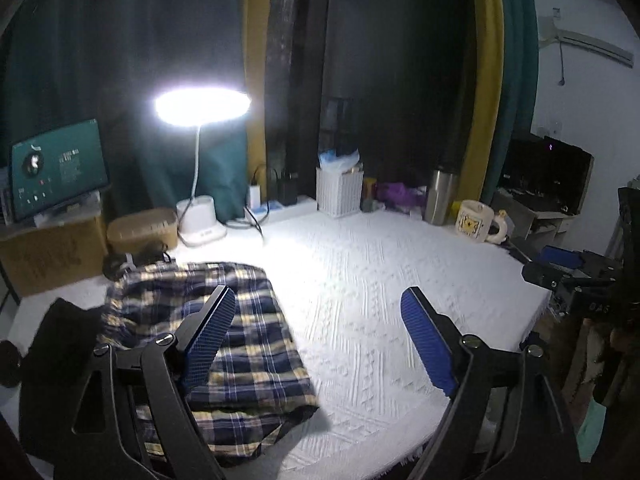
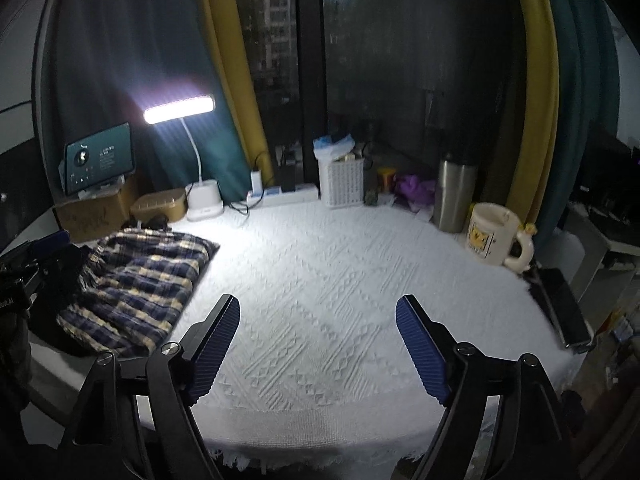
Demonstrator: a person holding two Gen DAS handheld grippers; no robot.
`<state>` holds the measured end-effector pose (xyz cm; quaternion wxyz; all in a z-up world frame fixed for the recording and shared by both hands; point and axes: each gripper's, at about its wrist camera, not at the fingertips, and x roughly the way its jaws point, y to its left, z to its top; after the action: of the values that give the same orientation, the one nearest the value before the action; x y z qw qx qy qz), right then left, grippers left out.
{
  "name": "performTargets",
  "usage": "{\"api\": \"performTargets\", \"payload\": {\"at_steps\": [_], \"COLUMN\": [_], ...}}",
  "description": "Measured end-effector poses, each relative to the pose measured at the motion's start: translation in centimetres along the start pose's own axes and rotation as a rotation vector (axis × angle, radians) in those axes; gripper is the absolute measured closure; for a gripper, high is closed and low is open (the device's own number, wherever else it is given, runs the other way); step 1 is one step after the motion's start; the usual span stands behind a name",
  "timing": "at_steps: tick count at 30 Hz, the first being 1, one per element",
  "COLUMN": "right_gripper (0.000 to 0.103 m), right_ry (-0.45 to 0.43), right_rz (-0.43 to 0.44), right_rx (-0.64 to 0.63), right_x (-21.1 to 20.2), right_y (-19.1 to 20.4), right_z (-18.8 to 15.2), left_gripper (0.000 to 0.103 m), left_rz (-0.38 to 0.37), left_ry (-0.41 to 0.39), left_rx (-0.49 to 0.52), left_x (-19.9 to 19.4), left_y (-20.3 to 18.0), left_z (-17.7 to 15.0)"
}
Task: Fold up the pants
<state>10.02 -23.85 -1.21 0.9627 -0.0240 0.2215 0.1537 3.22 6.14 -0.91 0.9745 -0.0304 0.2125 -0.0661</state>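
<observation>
Left wrist view shows the left gripper (image 1: 318,312) with jaws spread wide and empty above the folded plaid pants (image 1: 240,344) on the white tablecloth (image 1: 380,300), the right gripper (image 2: 318,320) likewise agape, holding nothing.

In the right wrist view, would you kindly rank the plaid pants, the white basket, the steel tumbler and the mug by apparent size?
1. plaid pants, by far the largest.
2. white basket.
3. steel tumbler and mug: look alike; the mug sits nearer the camera, so unranked.

White textured tablecloth (image 2: 320,280), folded plaid pants (image 2: 136,280) left, mug (image 2: 492,232) right
</observation>
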Motion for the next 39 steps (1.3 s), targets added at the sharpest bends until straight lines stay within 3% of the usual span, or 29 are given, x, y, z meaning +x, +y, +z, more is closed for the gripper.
{"api": "performTargets", "payload": {"at_steps": [4, 15, 19, 28, 34, 39], "right_gripper": [0.020, 0.018, 0.009, 0.008, 0.000, 0.000], "right_ry": [-0.029, -0.150, -0.195, -0.253, -0.287, -0.304], "right_rz": [-0.028, -0.056, -0.071, -0.076, -0.077, -0.077], "right_rx": [-0.028, -0.047, -0.054, -0.044, -0.008, 0.012], "right_x": [-0.9, -4.6, -5.9, -8.4, -9.9, -11.3], "right_y": [0.7, 1.8, 2.1, 3.1, 3.3, 3.4], "right_z": [0.5, 2.1, 2.5, 3.2, 3.6, 4.1], "left_gripper": [0.018, 0.018, 0.018, 0.018, 0.018, 0.013], "left_rz": [0.038, 0.028, 0.038, 0.118, 0.134, 0.159], "left_ry": [-0.034, -0.162, -0.196, -0.225, -0.269, -0.292], "left_rx": [0.046, 0.067, 0.061, 0.071, 0.023, 0.013], "left_x": [-1.3, -5.1, -6.1, -8.0, -9.7, -10.8], "left_y": [-0.7, -1.9, -1.9, -1.6, -0.5, 0.2], "left_z": [0.5, 2.1, 2.5, 2.7, 3.0, 3.2]}}
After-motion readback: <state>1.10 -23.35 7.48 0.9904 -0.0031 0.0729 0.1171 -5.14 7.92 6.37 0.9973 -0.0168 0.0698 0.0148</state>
